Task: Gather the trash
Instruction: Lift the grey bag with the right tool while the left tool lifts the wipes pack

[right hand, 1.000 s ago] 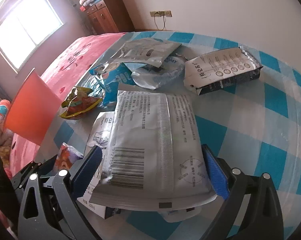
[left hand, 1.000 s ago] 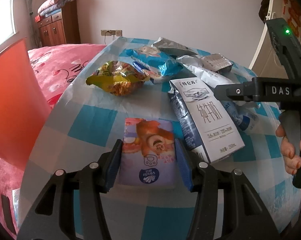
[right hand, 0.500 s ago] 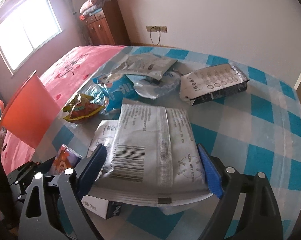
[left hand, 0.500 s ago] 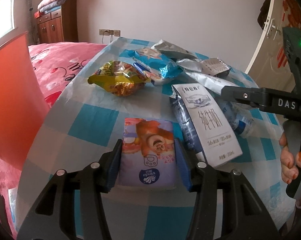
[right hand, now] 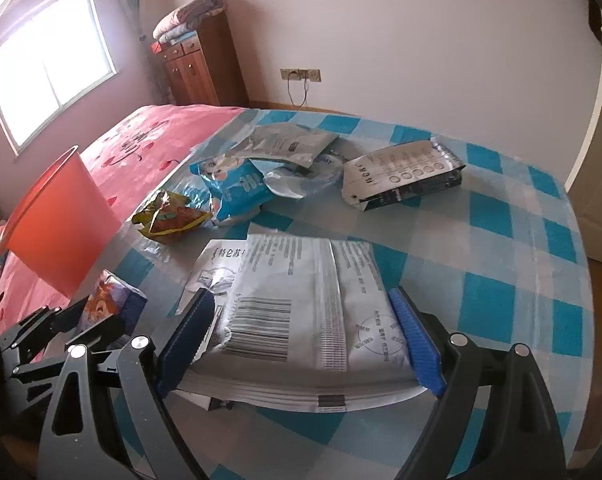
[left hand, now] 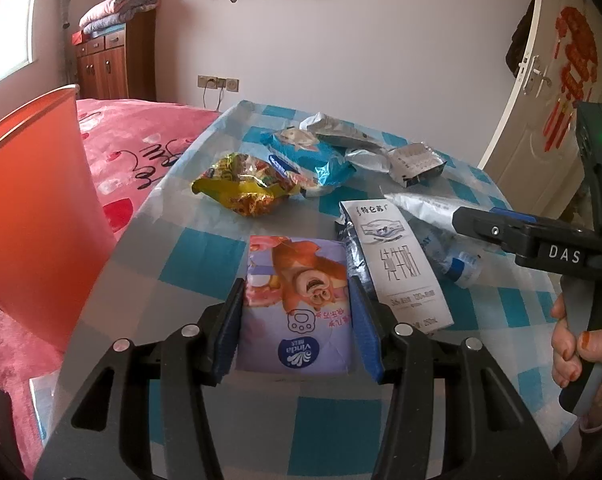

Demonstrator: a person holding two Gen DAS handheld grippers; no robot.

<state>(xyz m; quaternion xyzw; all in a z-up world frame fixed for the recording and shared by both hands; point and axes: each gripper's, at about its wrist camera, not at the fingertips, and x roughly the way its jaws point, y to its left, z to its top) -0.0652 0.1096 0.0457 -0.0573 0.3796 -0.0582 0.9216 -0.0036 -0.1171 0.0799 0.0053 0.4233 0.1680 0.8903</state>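
On checked table: left hand-held gripper clamps tissue pack; right hand-held gripper, jaws just narrowed, grips silver pouch.

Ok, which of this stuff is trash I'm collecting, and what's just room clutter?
Job:
- tissue pack in left gripper
- silver pouch in right gripper
- milk carton
- yellow wrapper
- blue bag
- orange bin

Lying about:
- bed
- wooden cabinet
- folded blankets

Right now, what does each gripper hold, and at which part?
Left gripper: tissue pack, by its long sides. Right gripper: silver pouch, by its side edges.
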